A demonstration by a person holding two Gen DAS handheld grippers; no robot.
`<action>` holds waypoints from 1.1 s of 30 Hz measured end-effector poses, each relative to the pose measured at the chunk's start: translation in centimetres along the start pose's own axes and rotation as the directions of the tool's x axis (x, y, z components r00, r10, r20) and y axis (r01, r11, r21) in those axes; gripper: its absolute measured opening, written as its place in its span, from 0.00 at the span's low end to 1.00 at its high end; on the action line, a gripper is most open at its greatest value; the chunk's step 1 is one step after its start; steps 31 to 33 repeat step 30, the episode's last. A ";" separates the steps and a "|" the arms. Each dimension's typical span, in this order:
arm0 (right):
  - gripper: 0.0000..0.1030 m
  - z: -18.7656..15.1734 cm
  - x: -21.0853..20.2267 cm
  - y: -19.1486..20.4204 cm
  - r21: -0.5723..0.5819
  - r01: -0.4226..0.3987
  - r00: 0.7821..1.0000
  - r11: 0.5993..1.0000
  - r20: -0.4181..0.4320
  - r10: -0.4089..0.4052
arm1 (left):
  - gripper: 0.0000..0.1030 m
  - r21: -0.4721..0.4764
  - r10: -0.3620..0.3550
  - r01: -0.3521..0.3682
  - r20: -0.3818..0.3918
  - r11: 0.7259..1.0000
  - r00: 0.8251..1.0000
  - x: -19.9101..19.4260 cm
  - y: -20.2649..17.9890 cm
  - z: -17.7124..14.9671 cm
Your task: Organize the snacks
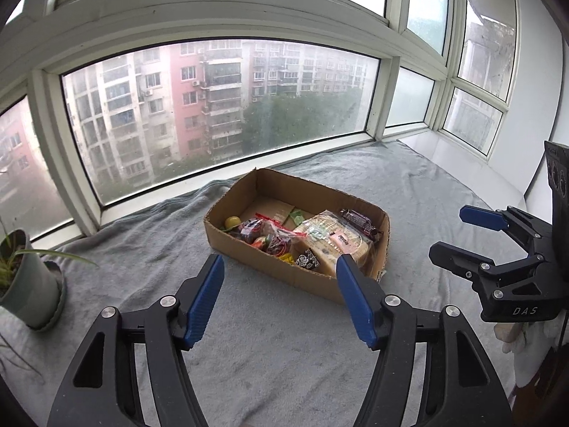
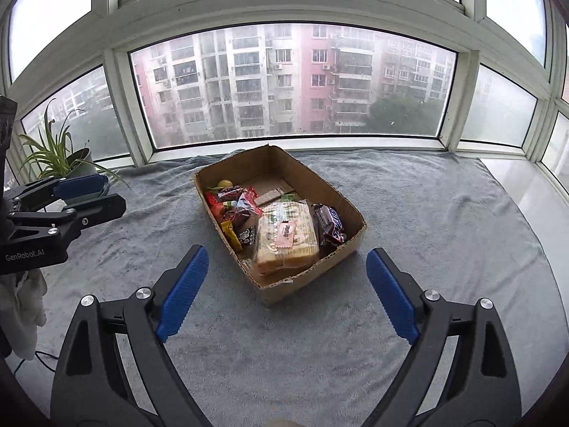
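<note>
An open cardboard box (image 1: 249, 192) (image 2: 350, 210) stands on a grey blanket (image 1: 266, 338) (image 2: 284, 338) by the window. It holds several snacks: a bagged bread loaf (image 1: 334, 240) (image 2: 286, 238), a dark candy bar (image 1: 359, 222) (image 2: 329, 222), red wrapped packets (image 1: 266, 233) (image 2: 233, 204), a yellow round sweet (image 1: 233, 221) (image 2: 224, 183). My left gripper (image 1: 281, 299) (image 2: 89, 195) is open and empty, just short of the box's near wall. My right gripper (image 2: 288, 293) (image 1: 458, 231) is open and empty, in front of the box's near corner.
A potted plant (image 1: 25, 281) (image 2: 67, 158) stands at the blanket's left end. Window frames run along the far side. A bare white sill (image 2: 526, 192) (image 1: 462, 163) lies right of the blanket.
</note>
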State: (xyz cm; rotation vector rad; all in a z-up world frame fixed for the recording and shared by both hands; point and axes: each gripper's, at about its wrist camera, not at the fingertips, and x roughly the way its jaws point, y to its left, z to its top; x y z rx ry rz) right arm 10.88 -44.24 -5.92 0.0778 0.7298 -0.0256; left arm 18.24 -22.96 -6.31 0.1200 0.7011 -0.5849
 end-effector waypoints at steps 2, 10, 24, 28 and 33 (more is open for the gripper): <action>0.90 -0.3 -0.4 -0.3 0.018 0.004 1.000 1.000 -0.001 -0.004 | 0.67 -0.012 0.010 -0.010 0.004 1.000 1.000 -0.6 0.1 -0.4; 0.90 -0.5 -1.0 -0.6 0.027 0.005 1.000 1.000 -0.003 -0.005 | 0.67 -0.001 0.039 -0.039 0.020 0.999 0.999 -1.7 -0.3 -0.7; 0.90 -0.5 -1.0 -0.4 0.024 -0.003 1.000 1.000 0.000 0.003 | 0.67 -0.015 0.046 -0.045 0.018 0.999 0.999 -2.1 -0.4 -1.1; 0.90 -0.5 -0.9 -0.4 0.024 -0.002 1.000 1.000 -0.003 0.002 | 0.67 -0.014 0.044 -0.044 0.019 0.999 0.999 -2.2 -0.4 -1.1; 0.90 -0.5 -0.9 -0.4 0.023 -0.002 1.000 1.000 -0.003 0.002 | 0.67 -0.007 0.053 -0.053 0.033 0.999 0.998 -2.3 -0.4 -1.1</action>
